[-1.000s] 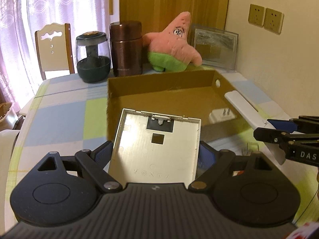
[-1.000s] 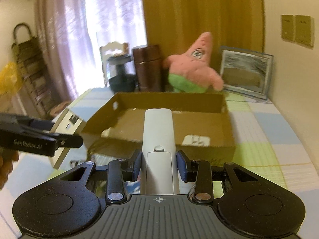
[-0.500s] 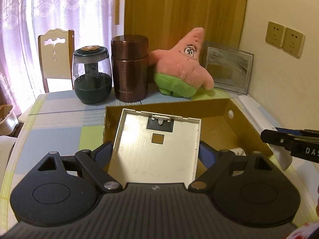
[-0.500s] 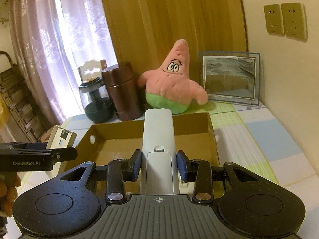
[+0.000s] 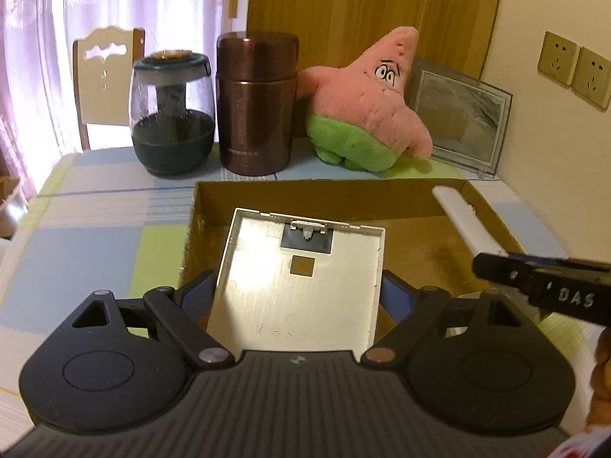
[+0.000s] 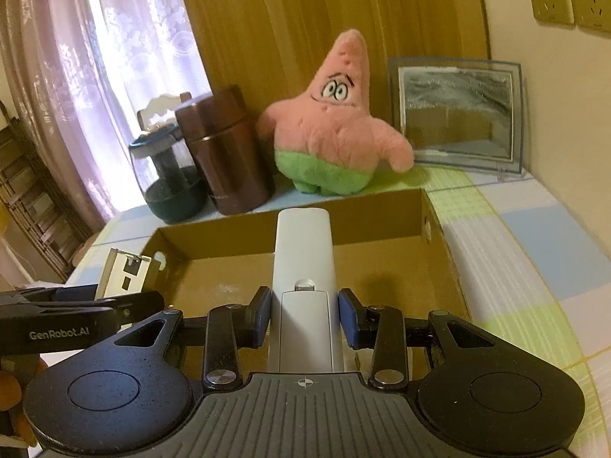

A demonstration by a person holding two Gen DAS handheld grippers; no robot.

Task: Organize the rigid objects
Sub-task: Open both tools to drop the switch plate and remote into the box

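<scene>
Two grippers are in view, one in each hand. The left gripper (image 5: 299,297) has its fingers (image 5: 397,297) spread wide and clamped on the two side edges of one flat white panel (image 5: 298,282), a shallow tray-like cover with a square cut-out and a small latch at its far end. The panel is held tilted, its far end over the near-left part of the box. The right gripper (image 6: 304,316) has its fingers (image 6: 259,318) clenched on one long white remote-shaped bar (image 6: 304,263), which points forward over the box interior.

One open cardboard box (image 6: 445,267) lies on the tabletop (image 5: 91,236), low-walled, with a small hole in each of the two side walls that the right wrist view shows. From the left wrist view its floor looks glossy and golden. Both held items are above or at the box, carried in the air rather than resting inside it. Whether anything lies on the box floor under them cannot be told.

Behind the box, along the far edge, stand four items: one clear jar with a dark base (image 5: 171,110), one brown metal canister (image 5: 256,103), one pink and green star-shaped plush (image 5: 366,114), and one clear framed picture (image 5: 460,114) leaning by the wall.

The tabletop carries a cloth checked in blue, green and white. Two wall sockets (image 5: 573,65) sit side by side on the cream wall. One chair (image 5: 103,76) stands beyond the tabletop before sheer purple curtains (image 5: 46,38), next to a wood panel (image 5: 362,7).
</scene>
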